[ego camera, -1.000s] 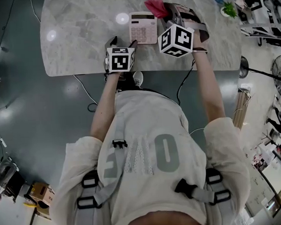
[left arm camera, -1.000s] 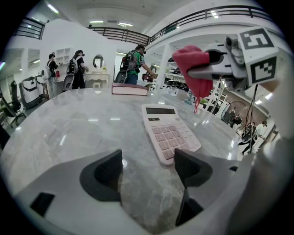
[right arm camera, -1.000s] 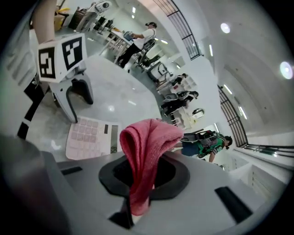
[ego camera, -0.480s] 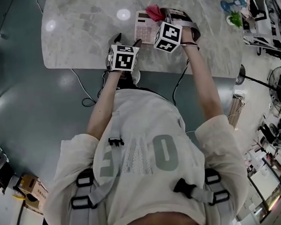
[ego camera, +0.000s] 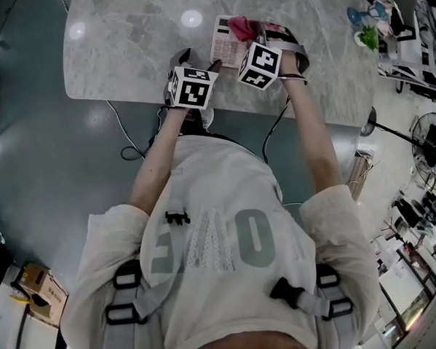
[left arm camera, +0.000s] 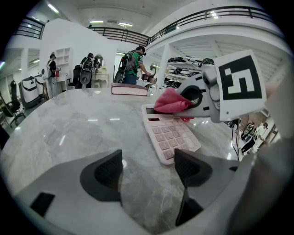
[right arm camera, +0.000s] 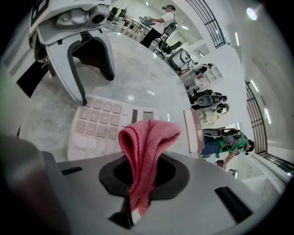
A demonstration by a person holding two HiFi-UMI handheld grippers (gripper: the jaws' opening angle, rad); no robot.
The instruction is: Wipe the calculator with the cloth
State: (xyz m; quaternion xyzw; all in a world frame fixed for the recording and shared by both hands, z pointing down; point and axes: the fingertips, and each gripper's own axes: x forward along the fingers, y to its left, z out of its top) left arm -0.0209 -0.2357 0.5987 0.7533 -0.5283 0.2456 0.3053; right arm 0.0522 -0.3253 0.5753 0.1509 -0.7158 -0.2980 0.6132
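A pale pink calculator (ego camera: 224,44) lies flat on the marble table (ego camera: 124,51). My right gripper (ego camera: 251,34) is shut on a folded red-pink cloth (ego camera: 241,28) and holds it over the calculator's display end. In the right gripper view the cloth (right arm camera: 146,147) sticks up from between the jaws, with the calculator (right arm camera: 98,126) just beyond. My left gripper (ego camera: 199,62) is open at the calculator's near end. In the left gripper view its right finger (left arm camera: 193,167) sits by the near corner of the calculator (left arm camera: 172,135), the cloth (left arm camera: 172,102) hanging above the keys.
A closed book (left arm camera: 130,89) lies farther back on the table. A small green and blue item (ego camera: 367,31) stands at the table's far right. The table's front edge runs just under both grippers. People with equipment stand in the background hall.
My right gripper has carried the cloth leftward, from beside the calculator's top to over it. The left gripper stays open at the calculator's near end. The head view has shifted slightly.
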